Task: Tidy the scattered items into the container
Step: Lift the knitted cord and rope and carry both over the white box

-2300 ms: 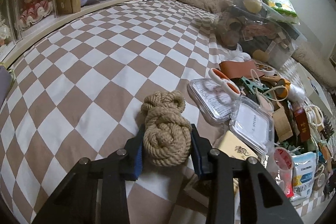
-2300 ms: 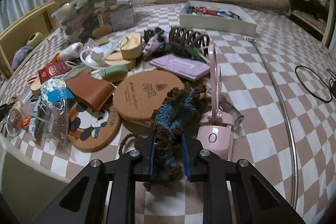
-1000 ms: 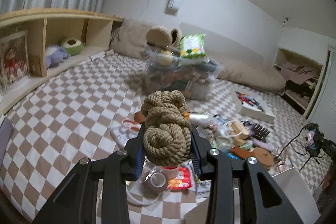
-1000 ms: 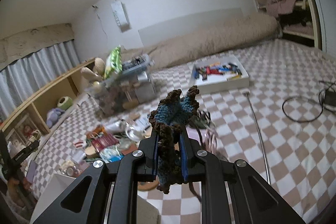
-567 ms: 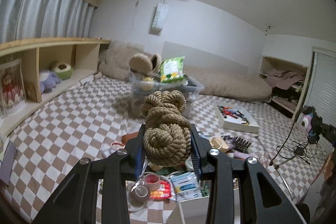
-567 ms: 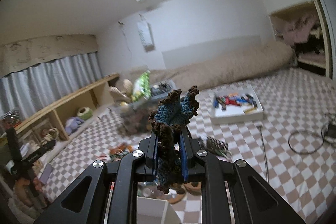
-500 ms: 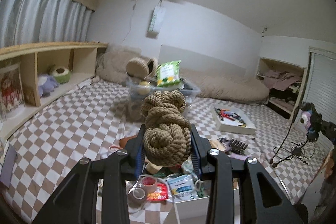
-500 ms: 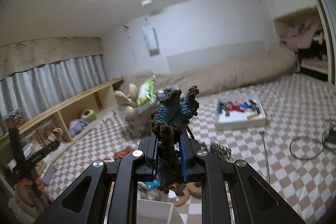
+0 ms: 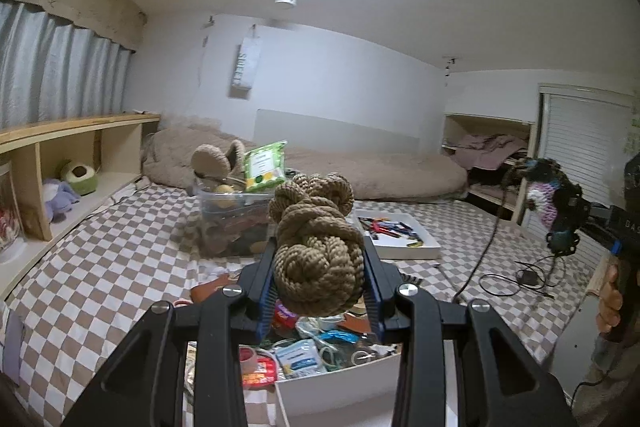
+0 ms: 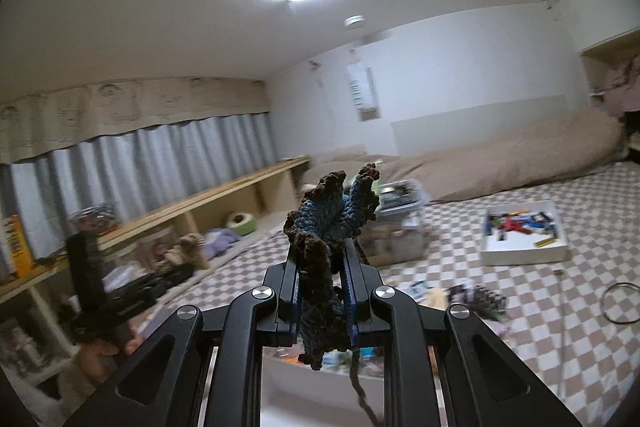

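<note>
Between the blue-lined jaws of the left gripper [image 9: 319,293] sits a fat bundle of tan rope [image 9: 316,243], thick twisted strands wound into a knobbly coil, clamped on both sides and held high above the bed. Over on the other side, the right gripper [image 10: 322,301] has its jaws pinched tight on a crocheted piece [image 10: 326,247], blue yarn with ruffled dark-brown edging, nubbly and floppy, with a thin cord dangling below it.

Just beneath the left gripper lies the white container [image 9: 340,385], a straight-walled rectangular box; its near wall shows in the left wrist view. Beyond its far edge a jumble of small things [image 9: 304,347] is heaped on the bed: a red-labelled tape roll, a blue-and-white packet, crinkly wrappers.

All of this rests on a brown-and-white checked bedspread [image 9: 112,267], soft and flat. Further back there's a clear plastic bin [image 9: 230,223] stuffed with odds and ends, a green packet propped on top, and beside it a shallow white tray [image 9: 400,239] of colourful sticks. A wooden shelf [image 9: 72,163] runs along the left wall with plush toys in its cubbies, grey curtains above.
</note>
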Action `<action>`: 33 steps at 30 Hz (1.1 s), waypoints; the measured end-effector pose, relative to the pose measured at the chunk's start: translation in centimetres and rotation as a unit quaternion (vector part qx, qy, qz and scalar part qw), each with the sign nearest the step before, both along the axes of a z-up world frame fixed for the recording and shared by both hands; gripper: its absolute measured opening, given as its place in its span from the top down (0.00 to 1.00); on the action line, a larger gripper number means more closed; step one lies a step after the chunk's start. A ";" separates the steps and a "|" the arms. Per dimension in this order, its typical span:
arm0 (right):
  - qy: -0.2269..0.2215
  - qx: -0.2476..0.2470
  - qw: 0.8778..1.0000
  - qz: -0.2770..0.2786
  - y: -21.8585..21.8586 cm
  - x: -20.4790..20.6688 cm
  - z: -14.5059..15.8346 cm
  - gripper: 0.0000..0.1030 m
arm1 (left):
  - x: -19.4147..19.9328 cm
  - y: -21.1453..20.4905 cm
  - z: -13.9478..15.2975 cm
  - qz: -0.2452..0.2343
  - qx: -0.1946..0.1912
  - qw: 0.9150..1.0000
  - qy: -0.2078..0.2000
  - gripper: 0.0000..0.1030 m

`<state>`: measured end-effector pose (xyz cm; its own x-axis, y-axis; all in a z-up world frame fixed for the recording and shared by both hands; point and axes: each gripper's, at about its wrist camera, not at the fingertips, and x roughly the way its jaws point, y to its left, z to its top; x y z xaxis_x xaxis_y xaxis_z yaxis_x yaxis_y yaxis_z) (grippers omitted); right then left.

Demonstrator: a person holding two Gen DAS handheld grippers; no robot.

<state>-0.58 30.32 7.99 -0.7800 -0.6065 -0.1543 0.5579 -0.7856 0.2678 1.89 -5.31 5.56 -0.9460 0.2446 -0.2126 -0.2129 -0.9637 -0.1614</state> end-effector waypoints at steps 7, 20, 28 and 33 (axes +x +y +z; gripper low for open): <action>-0.035 0.006 0.996 0.080 -2.6 1.0 -0.8 0.82 | 0.9 2.0 -0.3 -0.033 -0.005 0.999 -0.009 0.64; -0.174 0.113 0.972 0.109 -6.7 -2.0 -8.4 0.82 | -1.4 4.7 -5.2 -0.075 -0.020 0.989 -0.122 0.64; -0.222 0.152 0.957 0.109 -7.1 -3.1 -11.4 0.82 | -2.0 6.7 -8.4 -0.104 -0.042 0.976 -0.186 0.64; -0.250 0.155 0.950 0.101 -7.0 -3.8 -13.1 0.82 | -2.1 7.3 -8.9 -0.115 -0.048 0.972 -0.201 0.64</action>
